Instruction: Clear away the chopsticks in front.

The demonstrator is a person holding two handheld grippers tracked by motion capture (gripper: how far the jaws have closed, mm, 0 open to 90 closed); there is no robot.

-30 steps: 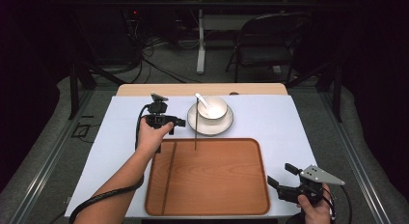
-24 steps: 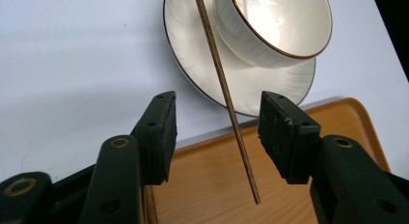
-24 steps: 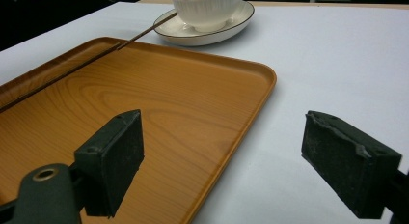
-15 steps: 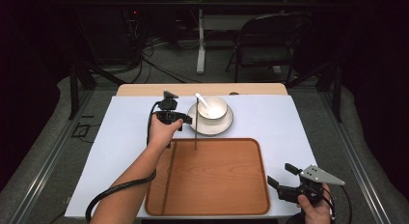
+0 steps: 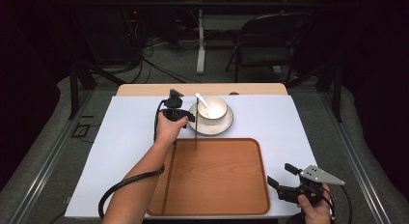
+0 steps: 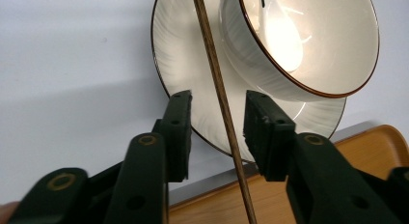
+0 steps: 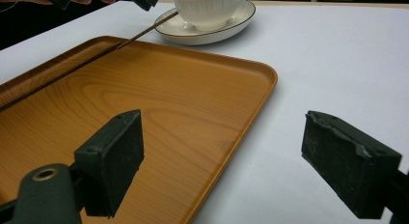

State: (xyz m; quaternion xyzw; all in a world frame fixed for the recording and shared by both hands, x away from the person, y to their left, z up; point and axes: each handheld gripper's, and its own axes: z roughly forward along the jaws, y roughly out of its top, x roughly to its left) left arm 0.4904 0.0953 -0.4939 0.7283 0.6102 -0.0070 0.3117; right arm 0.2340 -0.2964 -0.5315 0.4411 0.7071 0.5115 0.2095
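Chopstick (image 6: 218, 89), thin, dark-brown, wooden, lying aslant: far end propped on the rim of the round white ribbed saucer (image 6: 178, 55), near end down on the edge of the rectangular orange-brown wooden tray (image 5: 217, 185). Runs top to bottom through the middle of the left gripper view; stands as a short upright line just above centre in the high view. Propped that way, sits lifted off the surface, so easy to get jaws around.

Left gripper (image 6: 218, 96) straddling the stick, jaws partly open and just now closing, chopstick between them with a gap showing on either side, pads not yet pressing. Nothing gripped so far, by the look of it.

White ceramic bowl (image 6: 270, 69) with brown rim on the saucer, upper right of that view, white ceramic spoon (image 6: 284, 40) lying inside.

Second dark chopstick (image 5: 166, 180) already flat along the tray's left side, likely the reason for fetching this one too.

Right gripper (image 7: 226, 151), lower right of the high view, jaws wide apart, empty, held beside the tray's corner over the white table cover (image 5: 130, 137), apparently waiting.
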